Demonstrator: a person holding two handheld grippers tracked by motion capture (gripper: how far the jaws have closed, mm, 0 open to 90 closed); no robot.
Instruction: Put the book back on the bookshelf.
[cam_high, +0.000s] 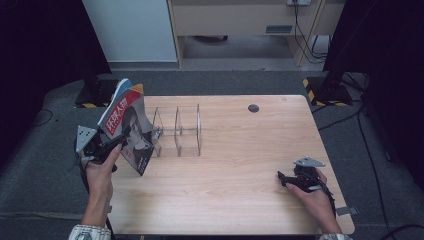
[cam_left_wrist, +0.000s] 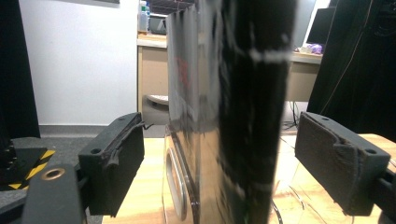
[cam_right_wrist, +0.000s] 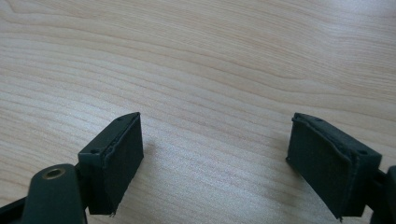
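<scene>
Left claw (cam_high: 131, 134) at the left edge of the pale wooden surface (cam_high: 240, 200), level with a glossy magazine with a red-and-white cover and a dark portrait (cam_high: 127, 127). The magazine stands tilted on its lower edge, its top leaning away to the left, in the leftmost compartment of a clear acrylic divided rack (cam_high: 177, 131). In the left gripper view the magazine (cam_left_wrist: 224, 116) runs edge-on up between the jaws, with a visible gap on each side; the pads do not press on it, so the left claw (cam_left_wrist: 219, 158) is apart, magazine between the jaws but unclamped. The rack's other two compartments hold nothing visible. Right claw (cam_high: 283, 179) lies low near the front right of the surface, in the person's right hand (cam_high: 315, 200), well apart from the rack. In the right gripper view the right claw (cam_right_wrist: 215, 154) has its jaws spread wide over bare wood grain (cam_right_wrist: 210, 70), nothing between them.
</scene>
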